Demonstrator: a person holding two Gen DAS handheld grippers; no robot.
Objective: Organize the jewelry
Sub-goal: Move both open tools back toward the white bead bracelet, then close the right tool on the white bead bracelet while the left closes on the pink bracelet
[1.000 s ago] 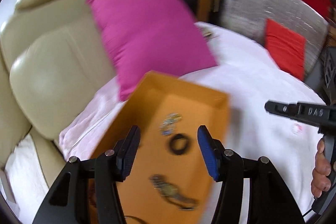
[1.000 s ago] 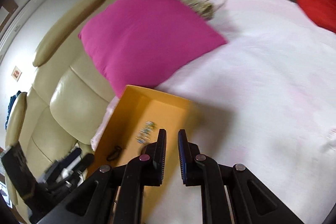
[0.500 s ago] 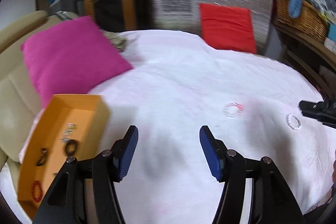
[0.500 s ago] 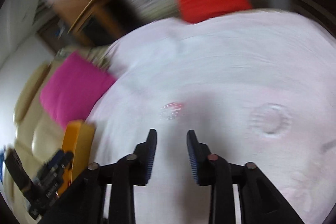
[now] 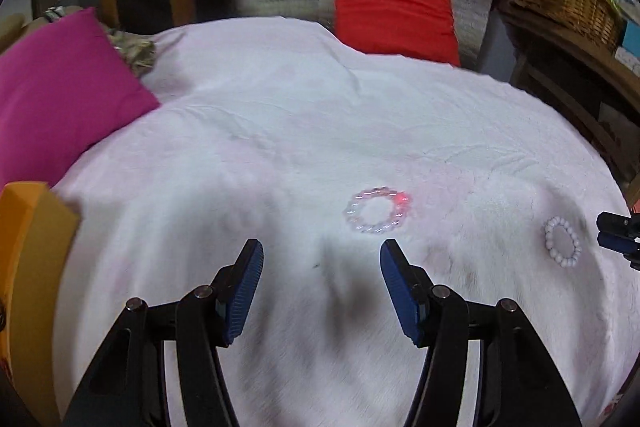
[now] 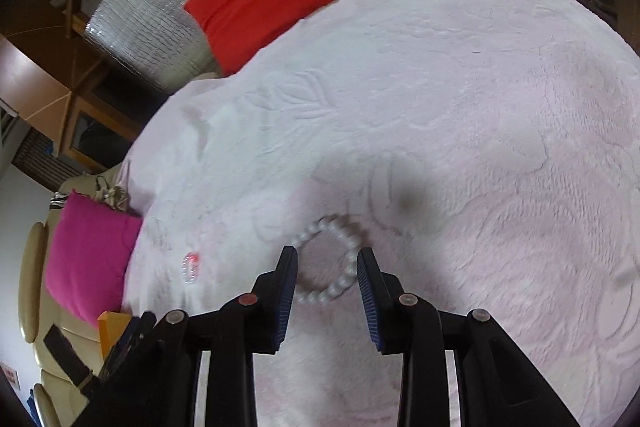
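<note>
Both grippers swung off orange box point(image 5: 28, 227) since a second ago. Right gripper point(image 6: 327, 269), spread, now straddles white bead bracelet point(image 6: 336, 259), probably untouched; left gripper point(image 5: 322, 267) spread, clear bracelet point(image 5: 378, 211) at 1 o'clock. Next pickups starting.

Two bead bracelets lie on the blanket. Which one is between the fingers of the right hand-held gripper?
The white pearl bracelet sits between the open right hand-held gripper. The clear bracelet with a red bead lies apart, to its left.

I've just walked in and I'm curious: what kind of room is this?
Probably a lived-in home room, a bedroom or lounge: a pale pink bedspread over a soft surface, pink cushion, red cushion, wicker basket of clothes on a wooden shelf.
</note>
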